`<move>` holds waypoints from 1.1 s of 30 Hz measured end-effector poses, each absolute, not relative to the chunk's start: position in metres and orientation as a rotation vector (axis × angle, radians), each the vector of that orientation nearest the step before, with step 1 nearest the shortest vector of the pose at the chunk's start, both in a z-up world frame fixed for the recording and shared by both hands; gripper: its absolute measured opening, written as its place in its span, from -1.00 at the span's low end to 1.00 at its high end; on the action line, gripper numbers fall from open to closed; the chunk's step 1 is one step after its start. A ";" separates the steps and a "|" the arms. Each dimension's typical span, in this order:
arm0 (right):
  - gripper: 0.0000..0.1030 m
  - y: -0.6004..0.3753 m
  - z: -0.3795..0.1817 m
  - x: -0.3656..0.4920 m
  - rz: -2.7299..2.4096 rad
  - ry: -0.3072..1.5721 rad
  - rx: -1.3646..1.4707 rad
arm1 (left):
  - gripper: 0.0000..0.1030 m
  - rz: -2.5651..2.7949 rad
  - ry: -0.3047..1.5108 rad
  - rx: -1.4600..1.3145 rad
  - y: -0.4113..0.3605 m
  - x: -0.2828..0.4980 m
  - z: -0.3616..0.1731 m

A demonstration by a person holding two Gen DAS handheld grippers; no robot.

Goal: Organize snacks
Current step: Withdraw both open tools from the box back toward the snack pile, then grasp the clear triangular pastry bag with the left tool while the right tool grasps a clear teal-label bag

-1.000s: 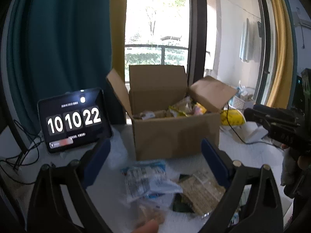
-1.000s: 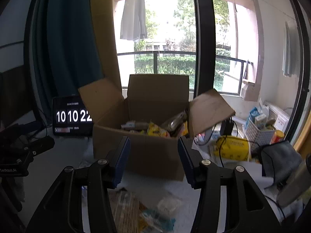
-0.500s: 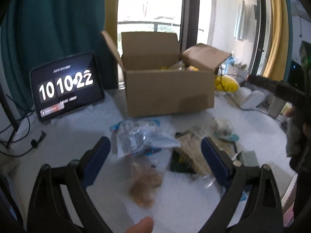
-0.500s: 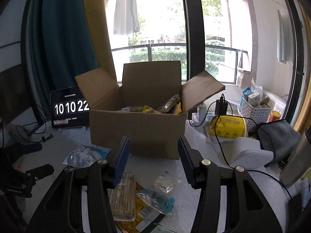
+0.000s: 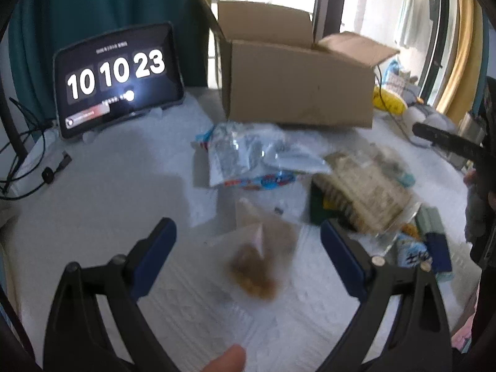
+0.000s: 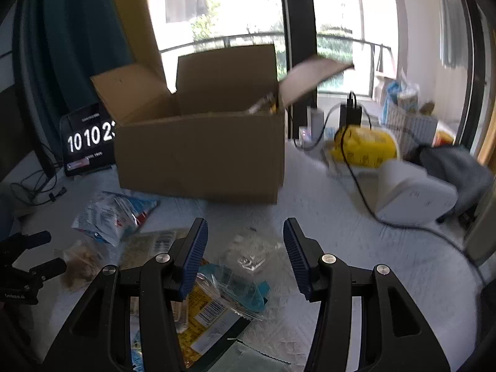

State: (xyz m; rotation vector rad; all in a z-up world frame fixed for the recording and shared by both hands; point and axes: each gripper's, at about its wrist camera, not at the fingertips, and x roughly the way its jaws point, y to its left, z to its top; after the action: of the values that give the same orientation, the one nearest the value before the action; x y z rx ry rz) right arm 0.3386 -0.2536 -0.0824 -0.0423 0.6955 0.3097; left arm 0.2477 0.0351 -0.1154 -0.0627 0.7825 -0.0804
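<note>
Both grippers have dropped toward the table (image 5: 117,192) since a second ago, so the box (image 5: 297,83) now sits higher in each view and its contents are mostly hidden behind the front wall. Left gripper (image 5: 248,238) has its fingers wide, empty, above a blurred clear bag of brown snacks (image 5: 257,263). Right gripper (image 6: 245,241) stands about half open, nothing between the fingers, over a clear crinkled packet (image 6: 251,260) and a yellow packet (image 6: 201,310). More snacks lie loose on the white cloth just in front of the box: a blue-and-white bag (image 5: 248,158) and a tan cracker pack (image 5: 369,192). A tablet clock (image 5: 117,77) leans at the left by a teal curtain (image 5: 93,3). Behind the box are a bright window (image 6: 235,3) and balcony rail; right of it a yellow pack (image 6: 362,145), a white device (image 6: 412,195) and a cable.
</note>
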 end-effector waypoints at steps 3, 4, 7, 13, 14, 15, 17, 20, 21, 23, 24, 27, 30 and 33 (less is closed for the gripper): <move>0.04 -0.254 -0.092 0.346 0.304 0.718 -0.035 | 0.85 -0.108 0.814 -0.043 0.030 0.252 -0.126; 0.04 -0.254 -0.095 0.349 0.304 0.727 -0.032 | 0.85 -0.116 0.821 -0.037 0.028 0.253 -0.128; 0.05 -0.254 -0.104 0.358 0.304 0.768 -0.021 | 0.85 -0.126 0.826 -0.011 0.023 0.255 -0.132; 0.18 -0.258 -0.126 0.371 0.301 0.852 0.015 | 0.83 -0.138 0.887 -0.024 0.025 0.269 -0.146; 0.21 -0.259 -0.130 0.373 0.303 0.869 0.024 | 0.83 -0.146 0.898 -0.029 0.025 0.271 -0.147; 0.24 -0.259 -0.133 0.374 0.311 0.880 0.033 | 0.83 -0.153 0.902 -0.029 0.024 0.272 -0.147; 0.28 -0.260 -0.135 0.376 0.323 0.894 0.047 | 0.71 -0.166 0.907 -0.021 0.022 0.273 -0.148; 0.33 -0.259 -0.139 0.382 0.341 0.928 0.060 | 0.43 -0.172 0.907 -0.007 0.021 0.272 -0.148; 0.34 -0.258 -0.141 0.384 0.346 0.940 0.064 | 0.38 -0.176 0.907 0.001 0.021 0.272 -0.148; 0.34 -0.258 -0.140 0.385 0.350 0.941 0.077 | 0.19 -0.171 0.903 0.000 0.021 0.271 -0.147; 0.34 -0.258 -0.141 0.386 0.349 0.945 0.083 | 0.14 -0.172 0.902 -0.001 0.022 0.271 -0.146; 0.22 -0.258 -0.140 0.386 0.353 0.940 0.079 | -0.09 -0.169 0.898 0.002 0.023 0.267 -0.145; 0.06 -0.254 -0.138 0.382 0.360 0.927 0.054 | -0.18 -0.181 0.891 0.011 0.022 0.260 -0.144; -0.01 -0.251 -0.133 0.377 0.364 0.908 0.028 | -0.21 -0.186 0.876 0.018 0.020 0.252 -0.140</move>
State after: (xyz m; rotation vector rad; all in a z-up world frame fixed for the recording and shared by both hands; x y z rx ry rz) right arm 0.3772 -0.2514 -0.1328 0.0280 0.9075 0.3645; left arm 0.2524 0.0199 -0.1405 0.0184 0.8762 -0.1865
